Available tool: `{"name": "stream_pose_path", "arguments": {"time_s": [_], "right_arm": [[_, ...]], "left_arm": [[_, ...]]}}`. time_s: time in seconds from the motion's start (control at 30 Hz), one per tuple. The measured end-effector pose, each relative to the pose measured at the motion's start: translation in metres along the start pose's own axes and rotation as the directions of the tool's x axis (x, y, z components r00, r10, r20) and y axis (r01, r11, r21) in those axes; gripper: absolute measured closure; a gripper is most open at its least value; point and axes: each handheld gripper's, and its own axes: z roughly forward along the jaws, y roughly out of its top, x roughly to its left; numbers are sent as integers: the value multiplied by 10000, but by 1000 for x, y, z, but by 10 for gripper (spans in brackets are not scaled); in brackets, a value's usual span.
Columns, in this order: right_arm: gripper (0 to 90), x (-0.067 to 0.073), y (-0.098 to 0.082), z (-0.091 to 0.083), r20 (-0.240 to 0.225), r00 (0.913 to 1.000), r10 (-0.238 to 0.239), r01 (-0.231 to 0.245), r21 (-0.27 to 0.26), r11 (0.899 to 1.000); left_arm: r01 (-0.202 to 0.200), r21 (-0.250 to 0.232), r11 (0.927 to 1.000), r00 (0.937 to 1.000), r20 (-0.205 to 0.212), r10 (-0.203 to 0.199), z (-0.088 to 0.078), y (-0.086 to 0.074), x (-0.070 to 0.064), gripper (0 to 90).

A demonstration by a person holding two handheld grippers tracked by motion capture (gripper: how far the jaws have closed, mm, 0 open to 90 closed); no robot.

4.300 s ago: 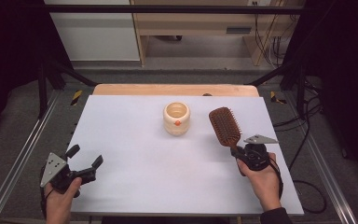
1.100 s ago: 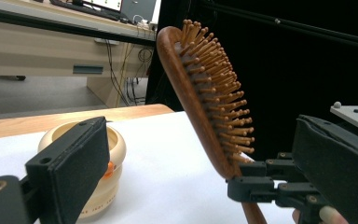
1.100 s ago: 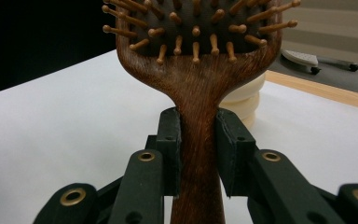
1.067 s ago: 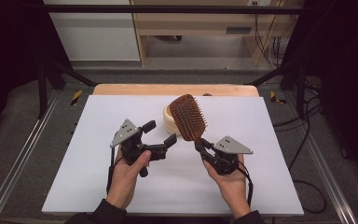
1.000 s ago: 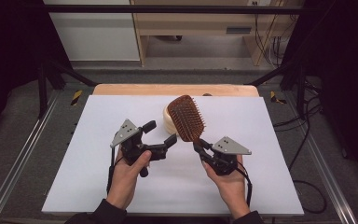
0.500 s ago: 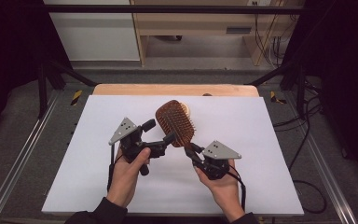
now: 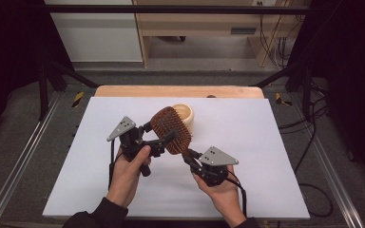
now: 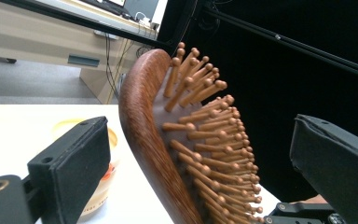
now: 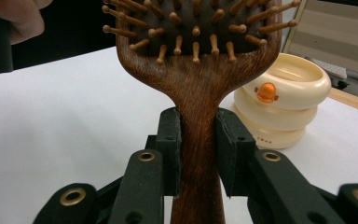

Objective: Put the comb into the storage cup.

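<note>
Hairbrush of dark brown wood with peg bristles (image 7: 171,136), mid-frame above the white table (image 7: 275,156), is clamped by its handle in your right gripper (image 9: 198,157), while your left gripper (image 7: 159,137) brackets its head with wide jaws: closing askew could twist it loose onto the cream ringed cup (image 7: 186,115).

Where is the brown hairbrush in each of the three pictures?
High view: the hairbrush sits near the middle, above the white table, between both hands.
Left gripper view: it fills the middle, bristles facing right, between the open left tongs.
Right gripper view: its handle stands at centre, clamped by the right tongs.
Shared landmark: the cream ringed cup, just behind the brush.
</note>
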Motion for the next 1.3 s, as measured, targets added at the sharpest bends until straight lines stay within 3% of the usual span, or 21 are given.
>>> {"name": "stream_pose_path", "arguments": {"time_s": [0.3, 0.77, 1.03, 1.17, 1.3], "right_arm": [[726, 4, 0, 2, -79, 9999, -82, 82, -4, 10000], [726, 5, -1, 3, -123, 9999, -116, 117, 17, 9999], [725, 6, -2, 4, -164, 9998, -130, 131, 31, 9999], [726, 5, -2, 4, -208, 9997, -104, 105, 39, 9999], [725, 5, -3, 6, -292, 9996, -60, 62, 88, 9999]], "left_arm": [[806, 74, 9967, 9963, 301, -807, 0, 1, 8, 175], [1081, -50, 9941, 9932, 443, -1078, 0, 1, 9, 333], [1142, -12, 9935, 9927, 400, -1140, -2, 0, 9, 362], [1506, -16, 9886, 9875, 479, -1504, -3, 0, 12, 417], [1497, 89, 9887, 9872, 539, -1500, -5, 0, 13, 451]]}}
